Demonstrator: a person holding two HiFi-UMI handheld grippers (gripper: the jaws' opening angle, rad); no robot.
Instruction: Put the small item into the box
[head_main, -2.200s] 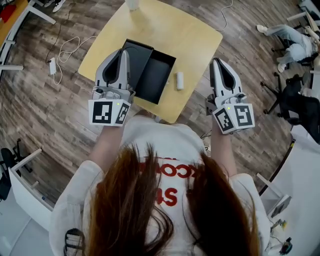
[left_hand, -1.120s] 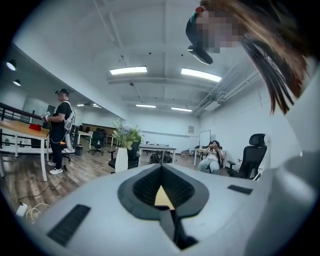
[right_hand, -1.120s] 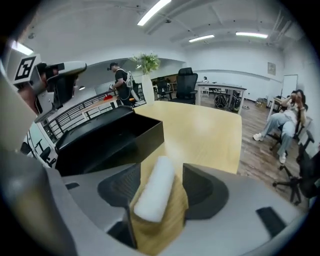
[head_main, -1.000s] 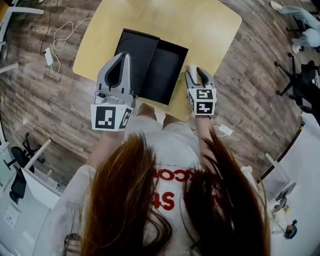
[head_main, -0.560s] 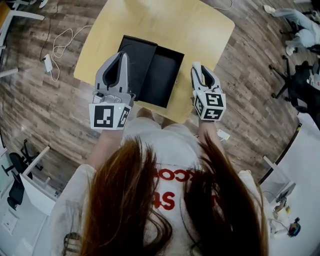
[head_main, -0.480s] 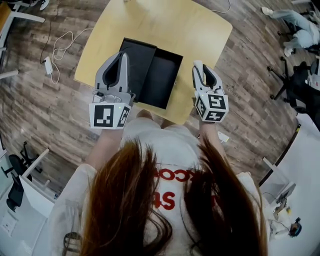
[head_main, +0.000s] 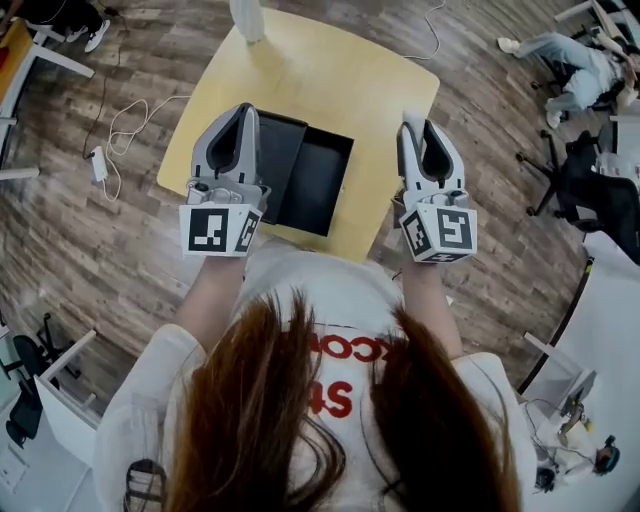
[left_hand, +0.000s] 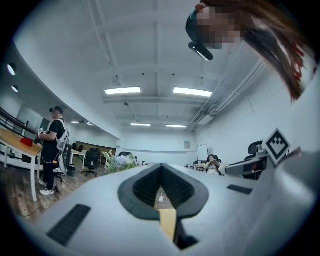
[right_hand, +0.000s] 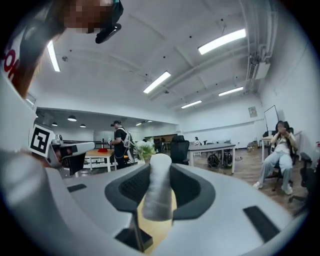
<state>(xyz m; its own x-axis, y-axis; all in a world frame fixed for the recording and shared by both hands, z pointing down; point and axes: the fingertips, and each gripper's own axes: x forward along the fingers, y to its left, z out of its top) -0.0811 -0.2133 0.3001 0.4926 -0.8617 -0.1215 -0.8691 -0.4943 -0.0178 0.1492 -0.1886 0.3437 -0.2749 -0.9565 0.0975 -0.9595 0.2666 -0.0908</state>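
Observation:
The small item (right_hand: 157, 189) is a white cylinder. My right gripper (right_hand: 159, 162) is shut on it; its jaws have just been closing around it. In the head view, the right gripper (head_main: 420, 123) hovers above the yellow table's (head_main: 330, 70) right edge, to the right of the open black box (head_main: 318, 178), and the item's white tip (head_main: 408, 120) shows at its jaws. The box's lid (head_main: 282, 140) lies against its left side. My left gripper (head_main: 244, 108) hangs over the lid with its jaws together and nothing in them. From the left gripper view, the left gripper (left_hand: 161, 167) points level across the room.
A white post (head_main: 248, 20) stands at the table's far edge. Cables and a power strip (head_main: 103, 160) lie on the wooden floor at left. Office chairs (head_main: 585, 190) and a seated person (head_main: 575, 70) are at right. A standing person (left_hand: 52, 150) is beside a desk.
The right gripper came down onto the white item beside the box, closed on it, and has lifted it off the table. The left gripper has risen a little.

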